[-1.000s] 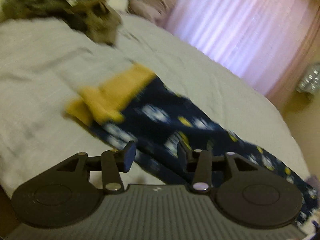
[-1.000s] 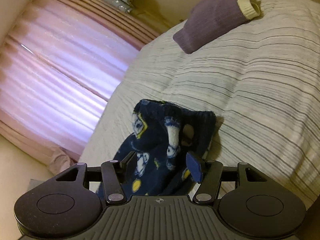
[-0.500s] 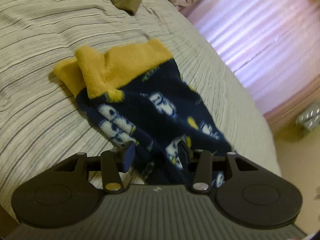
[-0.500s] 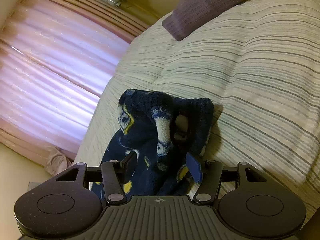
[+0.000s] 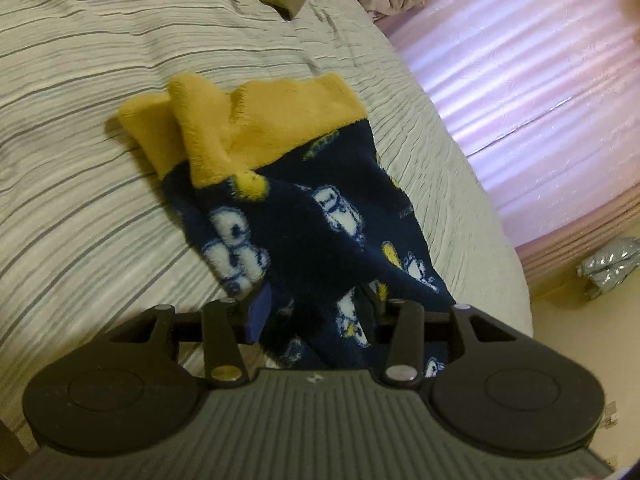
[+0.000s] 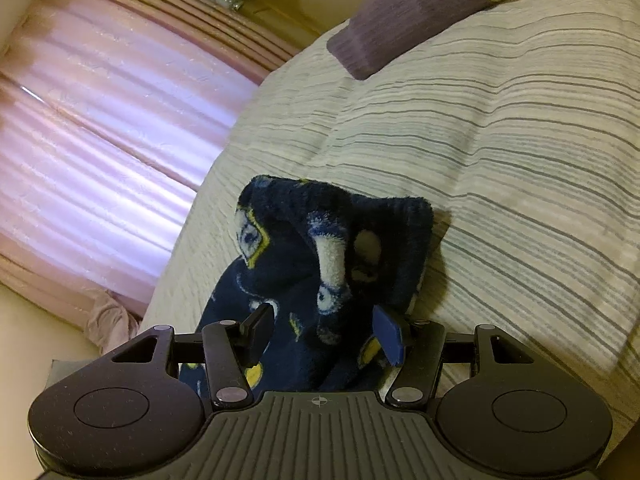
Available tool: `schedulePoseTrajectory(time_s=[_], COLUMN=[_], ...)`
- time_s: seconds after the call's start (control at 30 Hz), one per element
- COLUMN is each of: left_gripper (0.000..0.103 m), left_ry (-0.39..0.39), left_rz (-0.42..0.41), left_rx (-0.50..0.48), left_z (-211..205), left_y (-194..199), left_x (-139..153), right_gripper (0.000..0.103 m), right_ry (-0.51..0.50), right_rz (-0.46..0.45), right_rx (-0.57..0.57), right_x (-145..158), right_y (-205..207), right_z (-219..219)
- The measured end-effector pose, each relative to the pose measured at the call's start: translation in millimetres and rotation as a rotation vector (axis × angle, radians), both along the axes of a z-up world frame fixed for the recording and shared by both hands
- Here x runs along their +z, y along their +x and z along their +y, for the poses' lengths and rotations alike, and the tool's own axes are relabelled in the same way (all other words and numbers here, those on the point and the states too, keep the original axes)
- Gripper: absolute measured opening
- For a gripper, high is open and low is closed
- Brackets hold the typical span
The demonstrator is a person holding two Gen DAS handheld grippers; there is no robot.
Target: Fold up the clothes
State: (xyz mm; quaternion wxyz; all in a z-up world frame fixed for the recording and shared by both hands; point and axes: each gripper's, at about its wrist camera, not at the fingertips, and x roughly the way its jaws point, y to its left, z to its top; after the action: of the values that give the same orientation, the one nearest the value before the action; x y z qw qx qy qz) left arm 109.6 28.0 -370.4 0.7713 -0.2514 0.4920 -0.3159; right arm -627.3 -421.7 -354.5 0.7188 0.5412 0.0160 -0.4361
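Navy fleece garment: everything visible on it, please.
The navy fleece garment looks plush, printed with white and yellow figures, with mustard cuffs at its far end. It lies bunched on the striped bed. Fabric sits between the fingers of the left gripper and right gripper; grip unclear.

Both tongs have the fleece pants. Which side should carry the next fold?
Probably left. The left tongs face the navy penguin-print fleece pants, lying flat to their mustard cuffs; the right tongs hold a bunched end.
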Motion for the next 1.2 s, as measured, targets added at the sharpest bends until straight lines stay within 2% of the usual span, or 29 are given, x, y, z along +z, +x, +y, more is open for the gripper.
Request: schedulePoseTrajectory(time_s=[0.33, 0.4, 0.43, 0.47, 0.5, 0.7, 0.73, 0.77, 0.8, 0.83, 1.03, 1.2], left_gripper=[0.040, 0.038, 0.031, 0.008, 0.000, 0.000, 0.000, 0.000, 0.000, 0.000, 0.000, 0.000], left_ry=[-0.022, -0.023, -0.019, -0.011, -0.008, 0.022, 0.027, 0.031, 0.034, 0.032, -0.021, -0.016], left_rz=[0.042, 0.040, 0.032, 0.025, 0.020, -0.059, -0.070, -0.084, -0.097, -0.117, -0.200, -0.218], left_rx=[0.018, 0.019, 0.015, 0.010, -0.001, -0.046, -0.052, -0.057, -0.062, -0.065, -0.065, -0.069], left_z=[6, 3, 1, -1, -3, -7, -7, -8, -8, -5, 21, 32], left_y=[2, 5, 7, 8, 11, 13, 13, 13, 12, 11, 11, 7], left_x=[-7, -7, -6, -6, -6, 5, 8, 11, 14, 20, 55, 55], right_gripper=[0.059, 0.059, 0.059, 0.059, 0.059, 0.059, 0.055, 0.040, 0.006, 0.003, 0.003, 0.003], right_ry=[0.009, 0.014, 0.015, 0.014, 0.013, 0.004, 0.001, 0.001, 0.002, 0.004, -0.087, -0.116], right_rz=[0.004, 0.003, 0.003, 0.002, 0.002, 0.000, 0.005, 0.016, 0.029, 0.043, 0.030, 0.018], right_rx=[-0.005, -0.008, -0.009, -0.010, -0.013, -0.029, -0.024, -0.018, -0.011, -0.004, 0.011, 0.017], right_x=[1, 0, 0, 0, 0, 0, 1, 1, 2, 2, 33, 45], right_y=[3, 4, 3, 3, 3, 2, 3, 4, 6, 7, -3, -13], right_z=[0, -1, -1, -1, -2, -11, -13, -15, -17, -18, -18, -13])
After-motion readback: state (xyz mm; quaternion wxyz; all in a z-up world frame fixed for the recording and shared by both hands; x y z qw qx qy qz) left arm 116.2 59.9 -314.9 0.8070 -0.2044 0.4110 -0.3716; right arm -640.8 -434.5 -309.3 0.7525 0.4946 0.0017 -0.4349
